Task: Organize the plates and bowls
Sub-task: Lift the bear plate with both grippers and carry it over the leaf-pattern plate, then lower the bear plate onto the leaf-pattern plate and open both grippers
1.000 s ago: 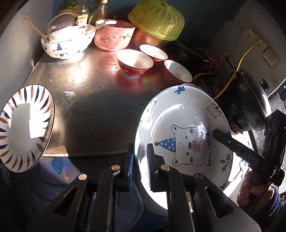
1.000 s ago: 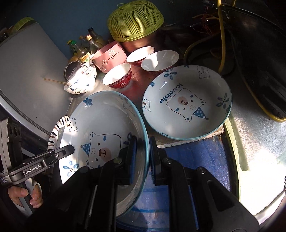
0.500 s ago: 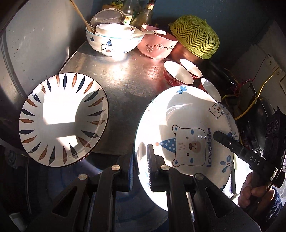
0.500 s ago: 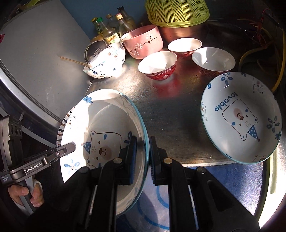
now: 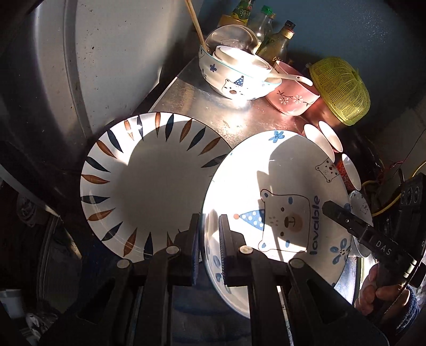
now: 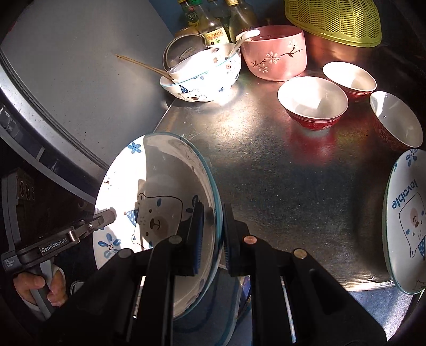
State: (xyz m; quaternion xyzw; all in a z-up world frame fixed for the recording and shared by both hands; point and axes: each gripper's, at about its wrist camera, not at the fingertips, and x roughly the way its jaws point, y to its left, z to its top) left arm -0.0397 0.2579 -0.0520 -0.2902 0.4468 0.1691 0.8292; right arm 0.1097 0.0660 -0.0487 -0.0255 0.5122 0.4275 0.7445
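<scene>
Both black tongs are clamped on opposite rims of one round glossy ceramic bear-print plate (image 5: pixel 279 202): left tongs (image 5: pixel 209 239), right tongs (image 6: pixel 213 229). It tilts steeply over the speckled metal worktop (image 6: pixel 266 165).

Both wrist views overlook bear plate (image 5: pixel 287 186)

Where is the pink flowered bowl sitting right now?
The pink flowered bowl stands at the back of the metal counter, between the bear bowl stack on its left and the yellow-green basket on its right.
</scene>
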